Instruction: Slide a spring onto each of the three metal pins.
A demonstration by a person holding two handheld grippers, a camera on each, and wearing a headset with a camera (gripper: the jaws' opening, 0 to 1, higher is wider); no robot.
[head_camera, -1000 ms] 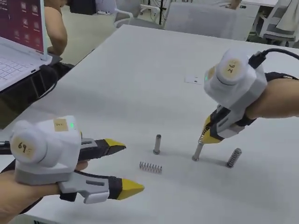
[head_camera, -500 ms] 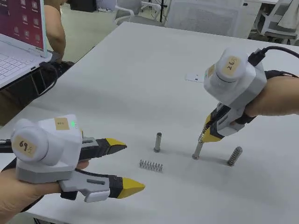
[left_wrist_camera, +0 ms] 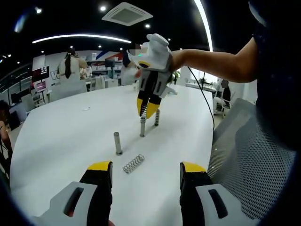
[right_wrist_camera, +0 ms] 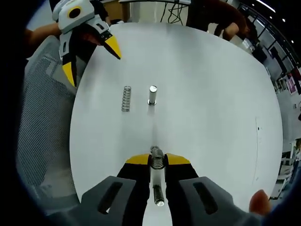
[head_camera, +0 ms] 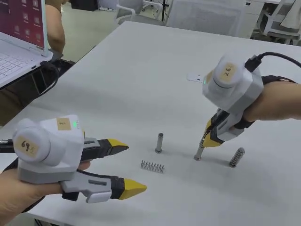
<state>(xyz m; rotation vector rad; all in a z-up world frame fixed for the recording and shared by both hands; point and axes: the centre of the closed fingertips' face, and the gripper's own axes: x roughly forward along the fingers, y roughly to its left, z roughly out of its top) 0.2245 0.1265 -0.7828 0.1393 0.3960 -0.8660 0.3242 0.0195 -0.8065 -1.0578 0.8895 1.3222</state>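
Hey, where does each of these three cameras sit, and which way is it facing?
Head view: on the head, facing down at the table; shows left tool, right tool.
Left gripper view: on the left tool, facing the right tool; own open jaws at bottom.
Right gripper view: on the right tool, facing the left tool; own jaws pinch a spring.
Shared: loose spring, bare pin.

White table bears a bare upright pin, a loose spring lying near.
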